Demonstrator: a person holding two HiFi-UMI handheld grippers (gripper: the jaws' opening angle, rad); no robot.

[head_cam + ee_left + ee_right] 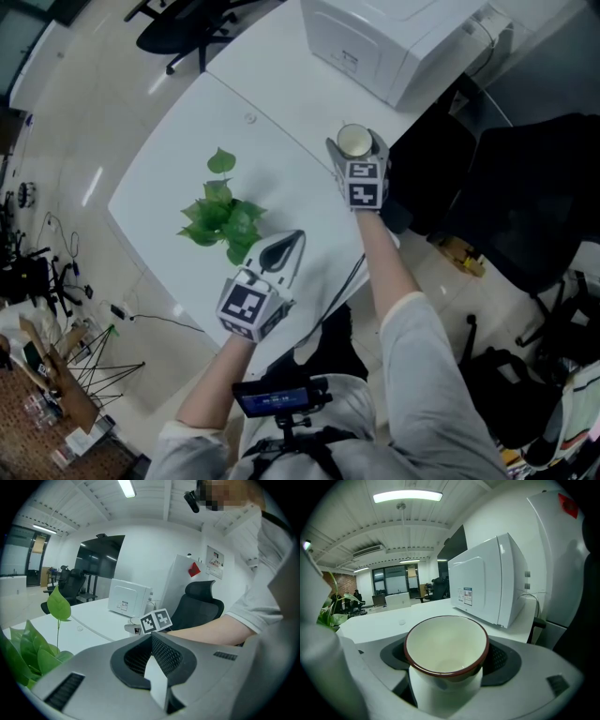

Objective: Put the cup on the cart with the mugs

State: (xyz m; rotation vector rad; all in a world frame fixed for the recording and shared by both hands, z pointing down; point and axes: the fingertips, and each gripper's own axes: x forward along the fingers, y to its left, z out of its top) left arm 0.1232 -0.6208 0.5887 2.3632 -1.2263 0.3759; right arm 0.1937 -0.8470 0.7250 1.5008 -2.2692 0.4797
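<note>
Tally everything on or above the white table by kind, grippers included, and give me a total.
Cup: 1
Leafy plant: 1
Microwave: 1
Grippers: 2, the left gripper and the right gripper
Total: 5

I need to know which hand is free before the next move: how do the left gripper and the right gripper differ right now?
The left gripper's jaws are together with nothing between them; the right gripper's stand wide, closed on the white cup. The left gripper sits beside the plant; the right gripper is nearer the microwave. Both are held out over the white table.
</note>
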